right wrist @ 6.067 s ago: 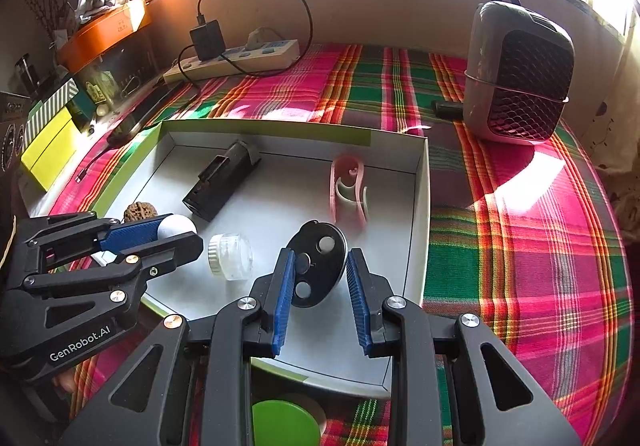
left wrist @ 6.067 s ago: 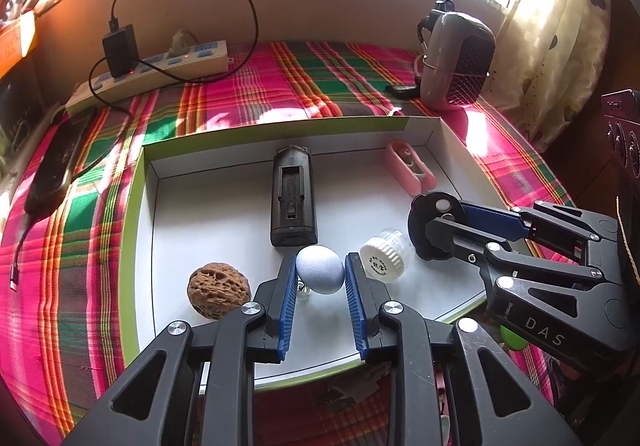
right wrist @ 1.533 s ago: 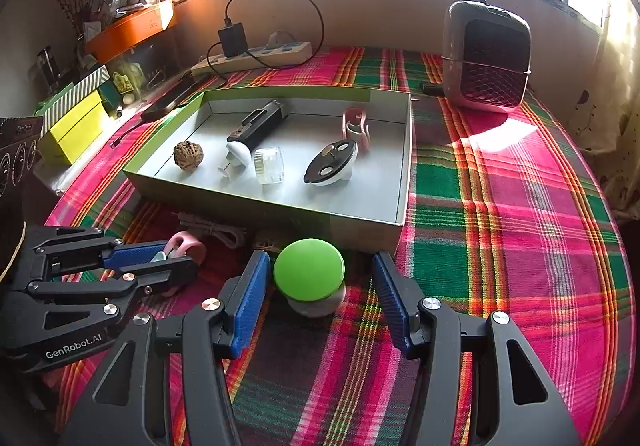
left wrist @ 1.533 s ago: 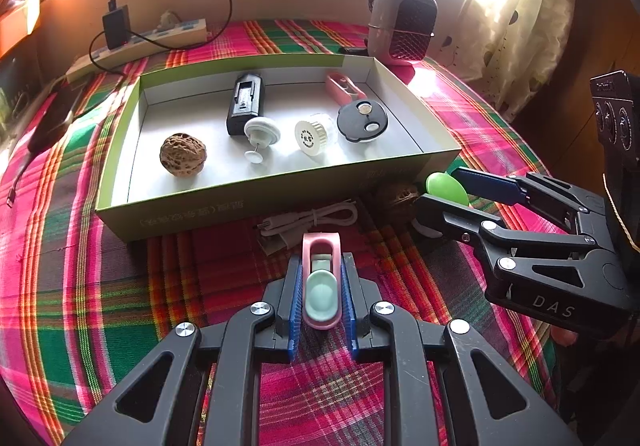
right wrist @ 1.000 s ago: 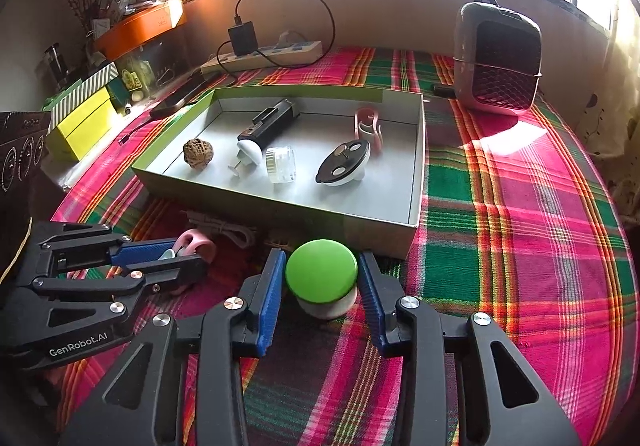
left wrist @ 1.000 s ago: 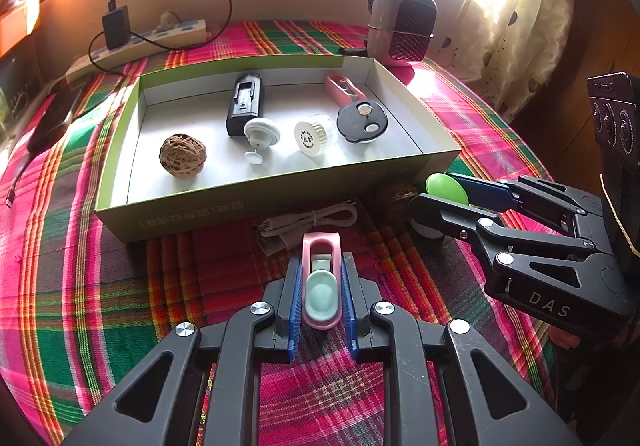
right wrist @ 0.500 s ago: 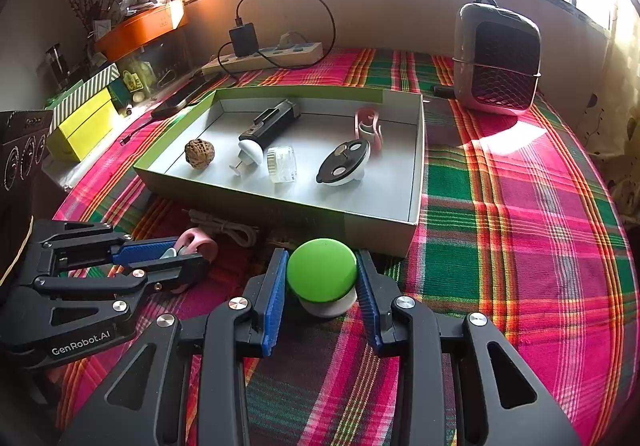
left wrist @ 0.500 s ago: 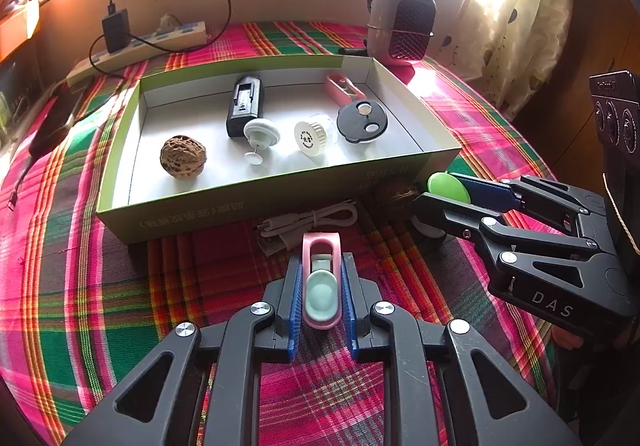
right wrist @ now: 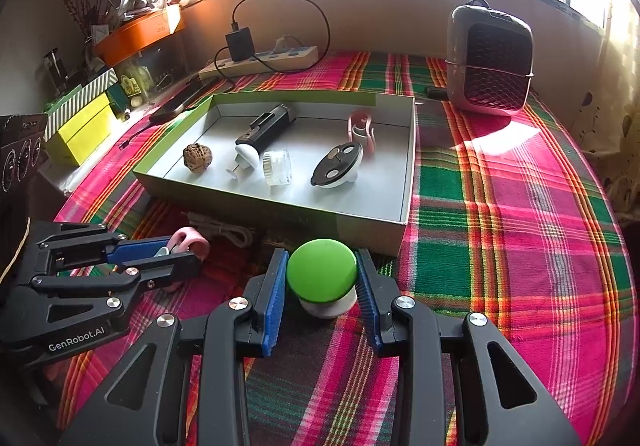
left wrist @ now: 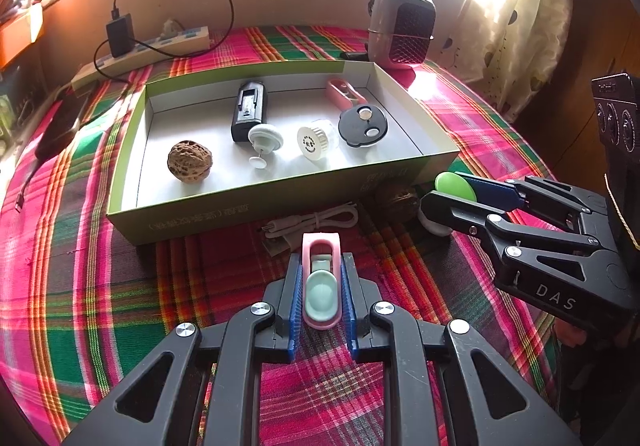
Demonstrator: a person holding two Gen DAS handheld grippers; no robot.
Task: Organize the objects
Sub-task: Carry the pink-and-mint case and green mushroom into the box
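At the far left of the table (left wrist: 72, 286), on the plaid cloth, a power strip (left wrist: 152, 46) and its charger sit back by the wall, out of the working area. The green-edged box (left wrist: 280, 190) lies in the middle as the collecting place, which is likely why everything gathered so far is inside it: a walnut (left wrist: 189, 162), a black rectangular device (left wrist: 248, 111), a small white knob with a stem (left wrist: 263, 140), a clear jar with a white lid (left wrist: 316, 140), a black round disc (left wrist: 363, 125) and a pink clip (left wrist: 344, 91) against the back wall.

In front of the box, the left gripper (left wrist: 321, 288) is clamped on a pink clip with a pale green tab (left wrist: 321, 278), its blue pads pressing both long sides so the piece points forward toward the box; the narrow grasp suits its slim shape. A coiled white cable (left wrist: 316, 224) and a second walnut (left wrist: 398, 198) lie just beside the box's near wall, not yet gathered.

Further right, the right gripper (right wrist: 322, 288) brackets a green-capped mushroom-shaped object (right wrist: 322, 274) that stands on the cloth close to the box's near right corner. Both pads appear to touch the cap's widest part, so I judge it gripped, though a thin gap cannot be ruled out. The heater (right wrist: 490, 60) stands well apart at the back right.

Both held items seem bound for the box next.
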